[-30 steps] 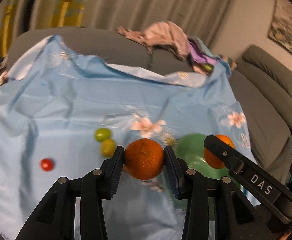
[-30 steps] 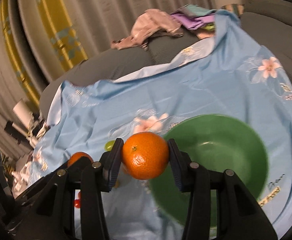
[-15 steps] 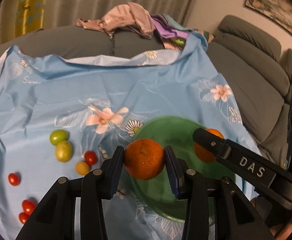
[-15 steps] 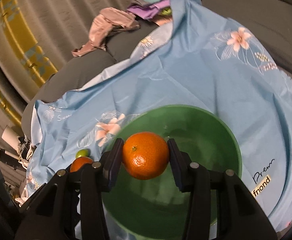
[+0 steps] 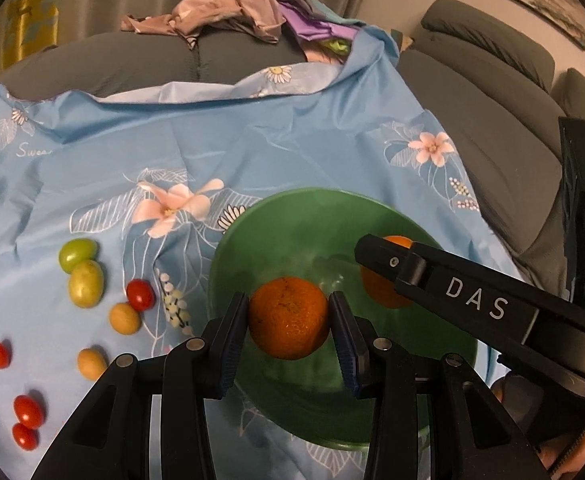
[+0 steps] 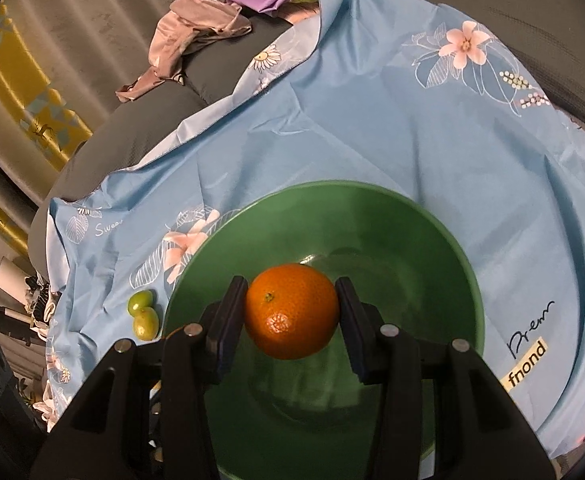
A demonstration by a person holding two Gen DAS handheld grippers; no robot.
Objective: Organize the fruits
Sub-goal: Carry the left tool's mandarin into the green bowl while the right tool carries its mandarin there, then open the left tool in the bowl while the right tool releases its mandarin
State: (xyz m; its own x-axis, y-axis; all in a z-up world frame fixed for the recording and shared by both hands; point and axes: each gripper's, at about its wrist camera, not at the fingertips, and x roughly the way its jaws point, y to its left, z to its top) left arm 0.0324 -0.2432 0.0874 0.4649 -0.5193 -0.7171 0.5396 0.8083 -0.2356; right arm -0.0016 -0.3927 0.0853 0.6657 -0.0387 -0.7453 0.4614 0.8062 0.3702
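Between the pads of the left gripper [image 5: 289, 318] sits a dull orange mandarin [image 5: 288, 317], pinched on both sides and held over the near-left part of the green bowl [image 5: 292, 216]. To its right, the right gripper [image 6: 291, 312] clamps a brighter mandarin [image 6: 291, 310] above the middle of the same bowl; in the left wrist view its black finger marked DAS crosses in front of that fruit. Left of the left gripper, on the blue flowered cloth [image 5: 252, 152], lie two green fruits [image 5: 77, 254], small yellowish ones [image 5: 124, 319] and red cherry tomatoes [image 5: 139, 295]. Beyond the cloth, crumpled clothes [image 5: 228, 8] lie on a grey sofa [image 5: 492, 92].
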